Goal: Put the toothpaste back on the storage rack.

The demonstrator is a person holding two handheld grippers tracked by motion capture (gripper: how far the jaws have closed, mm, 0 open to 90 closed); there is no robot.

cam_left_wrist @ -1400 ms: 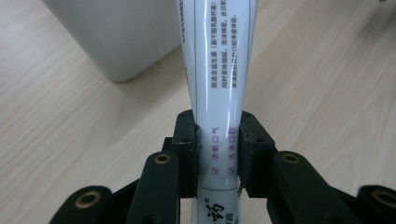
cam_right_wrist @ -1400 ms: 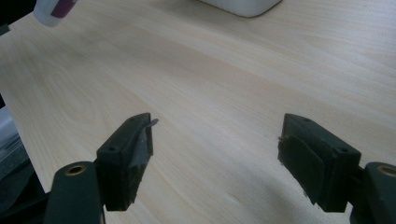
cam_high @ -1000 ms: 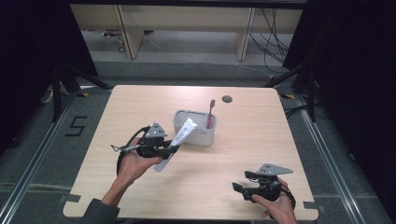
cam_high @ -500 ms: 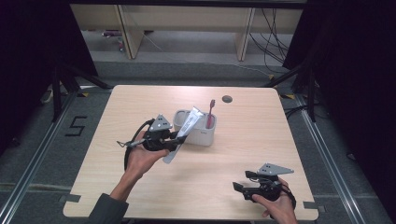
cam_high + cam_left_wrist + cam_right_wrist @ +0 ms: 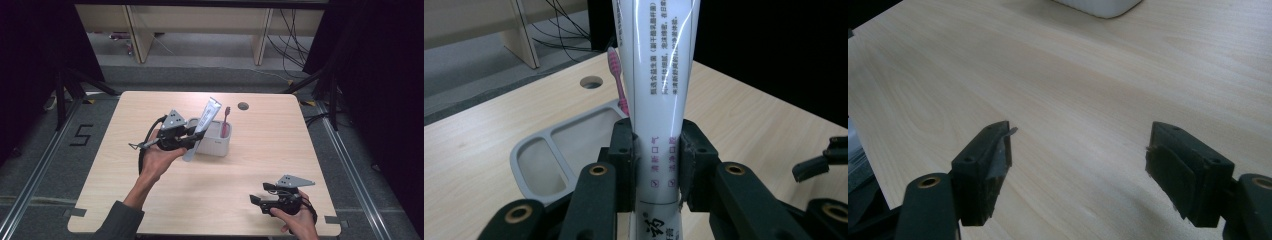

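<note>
From above, I am at the near edge of a pale wooden table (image 5: 125,200), a two-jaw gripper in each hand.

My left gripper (image 5: 192,140) is raised over the left-middle of the table, just beside a grey holder. Its jaws are closed tight on a white toothpaste tube (image 5: 202,127), gripping it low on its body, one pad pressed against each side. The tube tilts up and to the right, its flat sealed end highest, leaning over the holder's left part. In the left gripper view the tube (image 5: 659,100) stands upright between my jaws, printed with small purple and grey text.

The grey holder (image 5: 217,145) sits near the table's middle, touching the tabletop. The left gripper view shows its rim (image 5: 531,142) and two open compartments. A pink toothbrush (image 5: 226,122) stands in the holder's right side, bristles up; in the left gripper view the toothbrush (image 5: 616,75) rises just behind the tube. Beyond it, near the far edge, is a small round hole (image 5: 243,106) in the table.

My right gripper (image 5: 260,202) rests low at the near right corner, well apart from the holder. In the right gripper view its jaws (image 5: 1078,165) stand wide open over bare wood, holding nothing.
</note>
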